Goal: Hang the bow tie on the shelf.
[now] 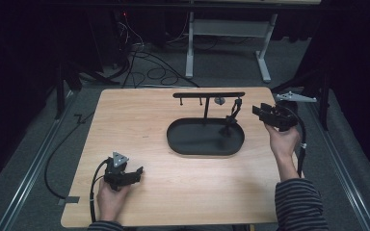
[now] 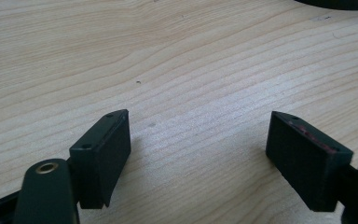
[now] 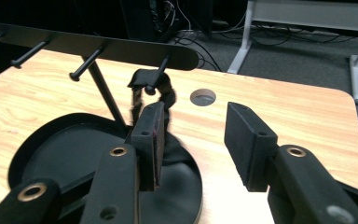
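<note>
A black oval tray (image 1: 173,140) lies in the middle of the wooden table, and a thin stand rises from it with a horizontal peg bar (image 1: 207,95) on top. From the bar's rightmost peg hangs a black strap-like item (image 1: 233,115), its lower end reaching the tray. My right gripper (image 1: 256,111) is held just right of the strap, open, with nothing between its jaws. In the right gripper view the strap (image 3: 151,81) hangs just beyond the right gripper (image 3: 193,126), under the bar (image 3: 98,44). My left gripper (image 1: 140,172) rests low at the table's front left, open and empty (image 2: 198,135).
A round hole (image 1: 219,100) is cut in the tabletop behind the stand. Bare wood spans the table's left half and front. Cables (image 1: 149,72) lie on the floor beyond the table, beside a white desk frame (image 1: 226,33). The tray's rim (image 2: 340,3) edges the left gripper view.
</note>
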{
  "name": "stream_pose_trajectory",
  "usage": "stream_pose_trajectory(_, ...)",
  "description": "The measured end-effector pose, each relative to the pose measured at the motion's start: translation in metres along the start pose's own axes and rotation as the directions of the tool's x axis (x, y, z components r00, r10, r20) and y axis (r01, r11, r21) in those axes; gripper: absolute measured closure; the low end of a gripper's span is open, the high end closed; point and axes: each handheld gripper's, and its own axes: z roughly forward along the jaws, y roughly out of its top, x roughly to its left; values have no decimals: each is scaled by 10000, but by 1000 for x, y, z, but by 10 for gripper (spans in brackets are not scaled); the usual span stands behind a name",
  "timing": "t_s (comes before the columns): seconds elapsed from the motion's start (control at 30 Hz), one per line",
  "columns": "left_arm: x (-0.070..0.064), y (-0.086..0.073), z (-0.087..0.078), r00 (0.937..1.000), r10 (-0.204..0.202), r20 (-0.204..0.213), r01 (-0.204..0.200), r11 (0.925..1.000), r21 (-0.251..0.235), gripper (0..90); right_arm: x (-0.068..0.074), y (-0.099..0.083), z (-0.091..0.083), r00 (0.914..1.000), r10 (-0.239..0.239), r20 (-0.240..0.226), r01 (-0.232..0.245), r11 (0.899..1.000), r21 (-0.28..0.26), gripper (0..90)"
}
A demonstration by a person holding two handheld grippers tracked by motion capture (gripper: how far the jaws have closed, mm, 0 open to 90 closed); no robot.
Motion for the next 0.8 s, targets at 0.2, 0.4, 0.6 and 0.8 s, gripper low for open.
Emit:
stream_pose_trajectory(0.2,0,0,0,10000,1,1,-1,10000,-1,224,0,-5,-10,9998,87,-198,-90,9999,-134,580)
stream_pose_trajectory(0.4,0,0,0,10000,-5,6,5,10000,-2,225,0,-10,-19,9996,89,-284,-95,9997,-203,564)
stream_pose_trajectory(0.6,0,0,0,10000,-11,1,11,10000,-17,226,0,-14,-29,9993,27,-378,-41,9994,-358,543)
stream_pose_trajectory(0.8,0,0,0,10000,-11,1,11,10000,-17,226,0,-20,-37,9993,10,-382,-28,9989,-471,525)
